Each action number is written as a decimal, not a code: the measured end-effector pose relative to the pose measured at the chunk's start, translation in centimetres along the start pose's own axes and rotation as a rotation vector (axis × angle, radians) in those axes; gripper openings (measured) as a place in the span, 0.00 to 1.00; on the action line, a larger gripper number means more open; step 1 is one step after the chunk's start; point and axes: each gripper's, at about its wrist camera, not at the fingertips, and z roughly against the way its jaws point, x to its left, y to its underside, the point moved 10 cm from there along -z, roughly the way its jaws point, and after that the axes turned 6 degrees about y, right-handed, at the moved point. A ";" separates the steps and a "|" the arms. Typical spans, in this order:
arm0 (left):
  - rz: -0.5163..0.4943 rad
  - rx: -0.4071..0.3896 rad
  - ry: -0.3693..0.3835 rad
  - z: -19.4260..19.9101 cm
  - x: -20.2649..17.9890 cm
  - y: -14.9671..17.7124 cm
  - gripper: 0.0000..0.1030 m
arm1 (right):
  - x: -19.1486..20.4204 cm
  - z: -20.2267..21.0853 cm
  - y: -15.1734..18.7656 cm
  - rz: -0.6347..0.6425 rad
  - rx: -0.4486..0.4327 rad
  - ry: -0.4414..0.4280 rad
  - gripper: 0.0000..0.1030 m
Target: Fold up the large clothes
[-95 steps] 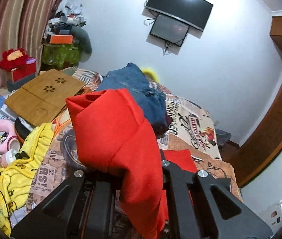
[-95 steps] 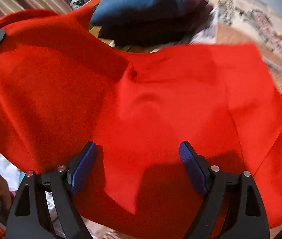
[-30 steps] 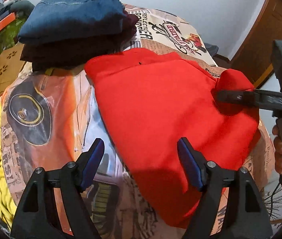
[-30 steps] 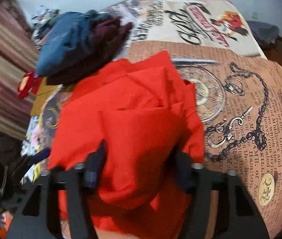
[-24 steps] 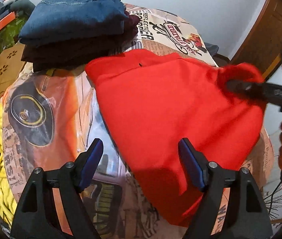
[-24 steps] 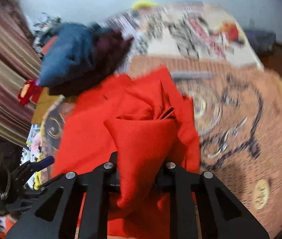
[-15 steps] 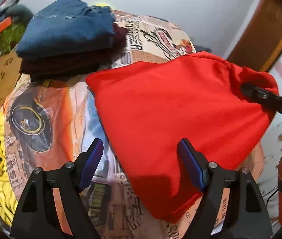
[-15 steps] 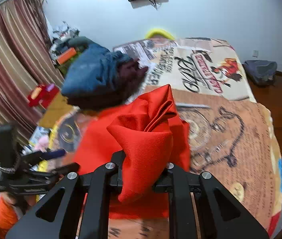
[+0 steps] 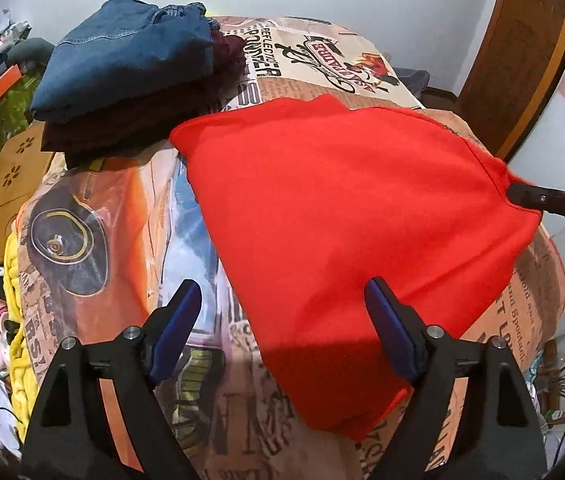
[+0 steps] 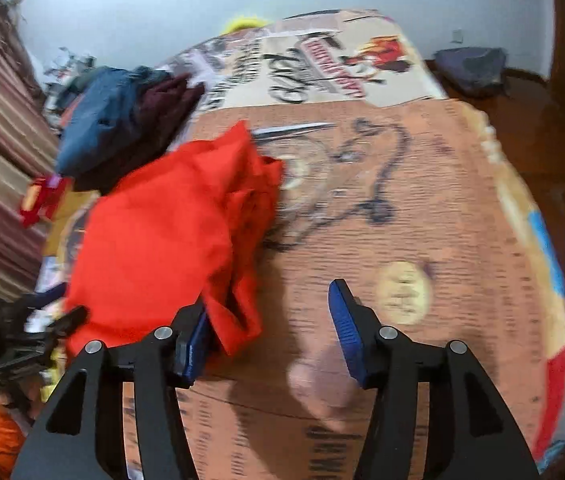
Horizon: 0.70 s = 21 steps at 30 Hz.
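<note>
- On the bed with the printed brown cover (image 10: pixel 422 208), the big red cloth garment (image 9: pixel 342 216) lies partly folded, bunched on its right side.
- The left gripper (image 9: pixel 282 332) is opening, nothing between its jaws.
- The right gripper (image 10: pixel 268 328) is opening; the red cloth's edge touches only its left pad.
- Far left, a folded stack with blue jeans on top (image 9: pixel 122 60) looks done.
- The red one probably needs more folds.

A bed (image 9: pixel 322 56) under a printed cover carries a red garment (image 9: pixel 342 208) mid-bed and folded clothes (image 9: pixel 122 80) at its far left corner.
</note>
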 end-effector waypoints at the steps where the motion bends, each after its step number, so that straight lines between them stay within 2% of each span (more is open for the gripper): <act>1: 0.005 0.001 0.003 0.0 0.0 0.0 0.82 | -0.3 0.1 0.1 0.011 0.002 0.020 0.48; 4: 0.058 0.017 0.029 0.0 0.5 -0.2 0.82 | -0.8 0.5 -0.1 0.035 0.005 0.059 0.51; 8: 0.153 0.031 0.073 0.2 1.2 -1.1 0.81 | 0.1 1.8 -1.5 0.044 -0.006 -0.006 0.51; 10: 0.209 0.013 0.075 0.6 2.2 -1.9 0.81 | 1.0 2.3 -2.2 0.058 -0.011 -0.042 0.51; 12: 0.242 -0.012 0.055 1.0 3.4 -3.0 0.81 | 2.1 2.6 -3.3 0.090 -0.017 -0.059 0.55; 14: 0.268 -0.030 0.023 1.3 4.7 -3.9 0.81 | 3.4 2.6 -4.3 0.126 -0.021 -0.072 0.67; 18: 0.318 -0.033 0.027 1.0 6.4 -4.8 0.81 | 5.2 1.6 -5.3 0.141 0.001 -0.119 0.69; 21: 0.337 0.006 0.065 -0.2 6.4 -4.4 0.81 | 5.9 -0.4 -5.4 0.133 0.060 -0.158 0.73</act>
